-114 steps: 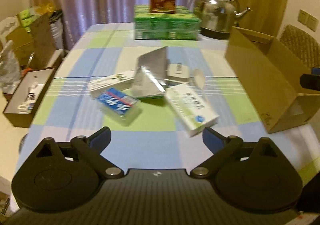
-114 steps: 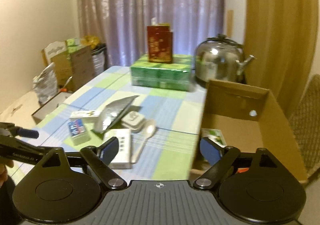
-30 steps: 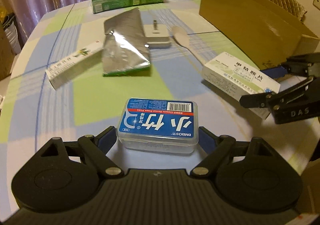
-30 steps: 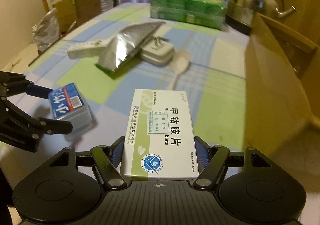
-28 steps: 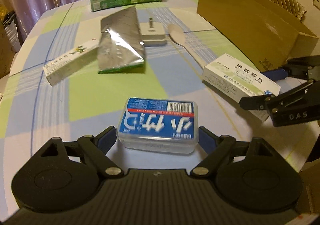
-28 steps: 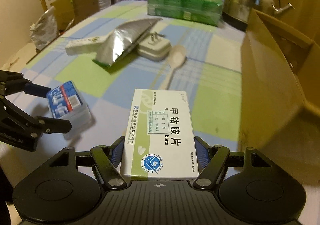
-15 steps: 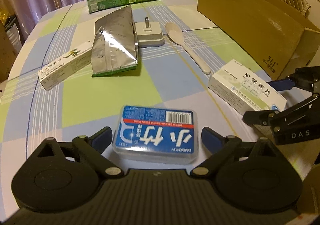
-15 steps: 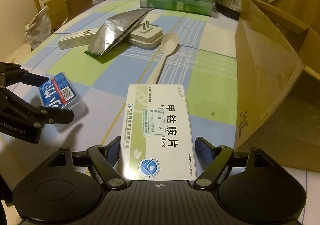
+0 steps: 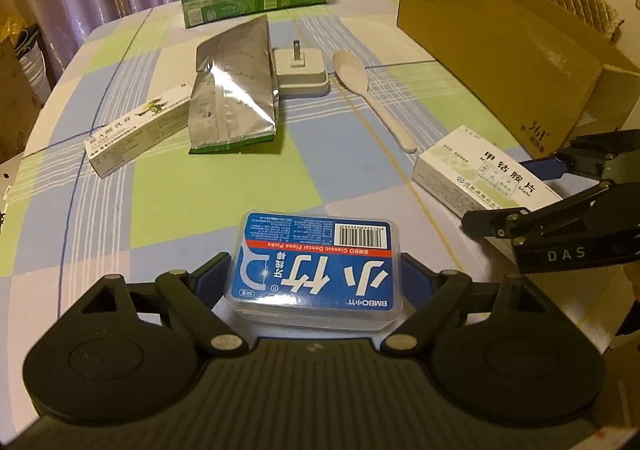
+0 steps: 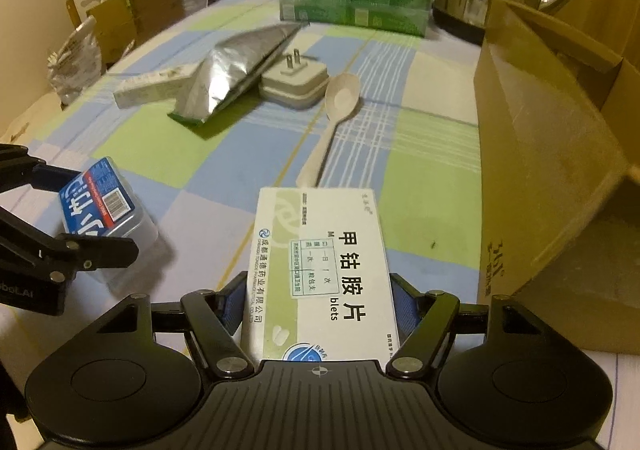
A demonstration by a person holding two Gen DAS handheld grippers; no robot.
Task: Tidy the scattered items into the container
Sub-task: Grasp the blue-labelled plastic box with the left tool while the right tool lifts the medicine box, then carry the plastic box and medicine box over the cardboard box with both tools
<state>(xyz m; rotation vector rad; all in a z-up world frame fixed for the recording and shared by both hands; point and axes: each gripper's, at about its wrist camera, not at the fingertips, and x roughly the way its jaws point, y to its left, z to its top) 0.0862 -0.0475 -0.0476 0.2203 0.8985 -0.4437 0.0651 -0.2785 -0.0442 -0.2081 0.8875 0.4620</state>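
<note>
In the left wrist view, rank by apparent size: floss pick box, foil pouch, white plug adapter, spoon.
1. Floss pick box, though it sits nearest the camera.
2. Foil pouch, close behind, so the order is unsure.
3. Spoon.
4. White plug adapter.

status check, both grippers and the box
Left gripper shut on floss pick box. Right gripper shut on tablet box. Cardboard box open at right; path clear.

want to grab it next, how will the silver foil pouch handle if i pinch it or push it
The crinkled silver foil pouch looks soft-sided, so it will probably buckle rather than stay stiff. Its glossy film may slip between the pads. It lies flat against the white plug adapter, so a push would likely slide it, not roll it, and could nudge the adapter.
</note>
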